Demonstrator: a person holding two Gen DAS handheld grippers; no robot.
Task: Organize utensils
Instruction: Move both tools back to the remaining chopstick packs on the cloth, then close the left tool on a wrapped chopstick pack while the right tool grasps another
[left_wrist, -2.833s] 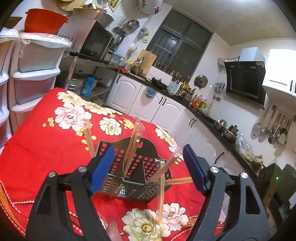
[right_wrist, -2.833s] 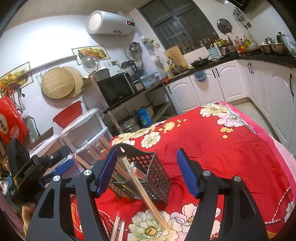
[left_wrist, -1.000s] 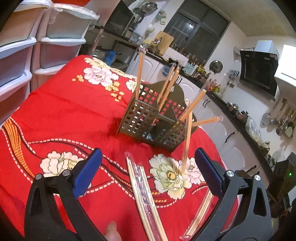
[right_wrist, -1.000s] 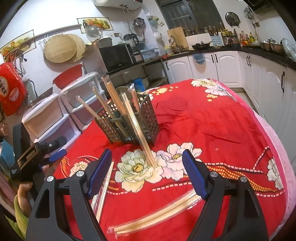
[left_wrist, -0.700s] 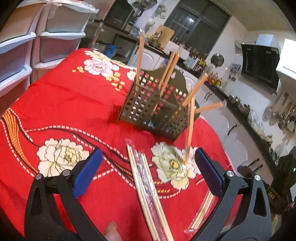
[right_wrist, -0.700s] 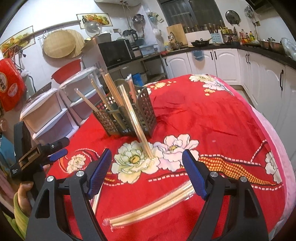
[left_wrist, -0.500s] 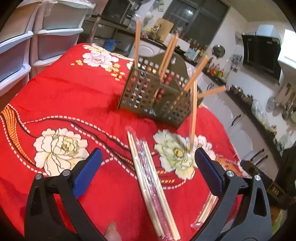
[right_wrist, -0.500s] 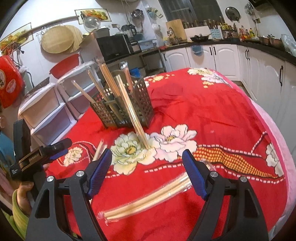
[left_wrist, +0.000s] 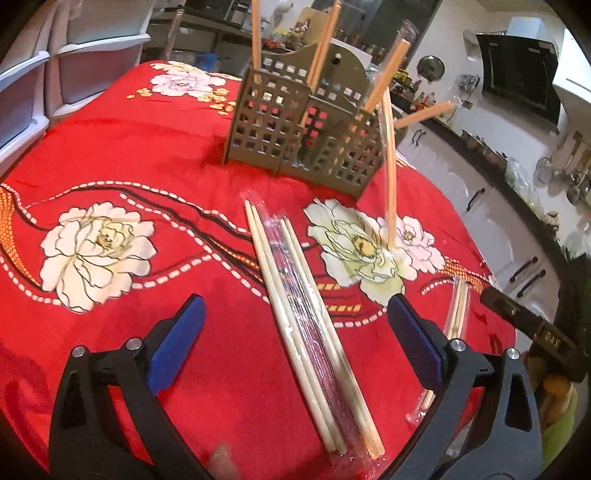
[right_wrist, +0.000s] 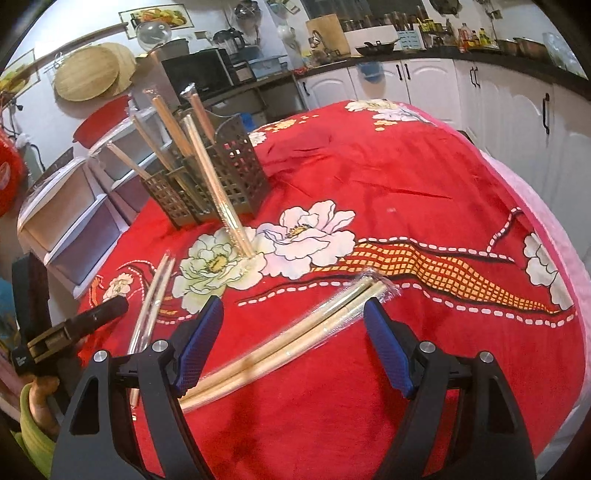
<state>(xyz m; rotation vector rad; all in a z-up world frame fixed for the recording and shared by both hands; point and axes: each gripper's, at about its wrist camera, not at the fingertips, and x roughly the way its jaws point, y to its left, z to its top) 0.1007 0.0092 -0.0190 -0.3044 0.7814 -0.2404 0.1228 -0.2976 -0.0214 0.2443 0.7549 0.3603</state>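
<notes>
A dark perforated utensil holder (left_wrist: 303, 122) (right_wrist: 221, 173) stands on the red floral tablecloth (left_wrist: 147, 155) with several wrapped chopsticks upright in it. One wrapped pair (left_wrist: 389, 184) (right_wrist: 221, 199) leans against its outside, foot on the cloth. A flat wrapped chopstick pack (left_wrist: 306, 321) lies between the blue pads of my left gripper (left_wrist: 295, 339). The jaws are closing, and the pads stand clear of the pack. A second wrapped pack (right_wrist: 314, 332) (left_wrist: 456, 321) lies slantwise between the pads of my open right gripper (right_wrist: 293, 345), untouched.
Stacked plastic drawers (left_wrist: 22, 74) (right_wrist: 74, 206) stand beside the table on the holder's side. The table edge (right_wrist: 554, 258) curves away on the right, with white kitchen cabinets (right_wrist: 517, 110) behind. Each gripper shows at the edge of the other's view, held by a hand in a green sleeve (right_wrist: 33, 432).
Both grippers have come down toward the cloth, and each now has a wrapped chopstick pack between its pads. The holder and the packs have not moved.
</notes>
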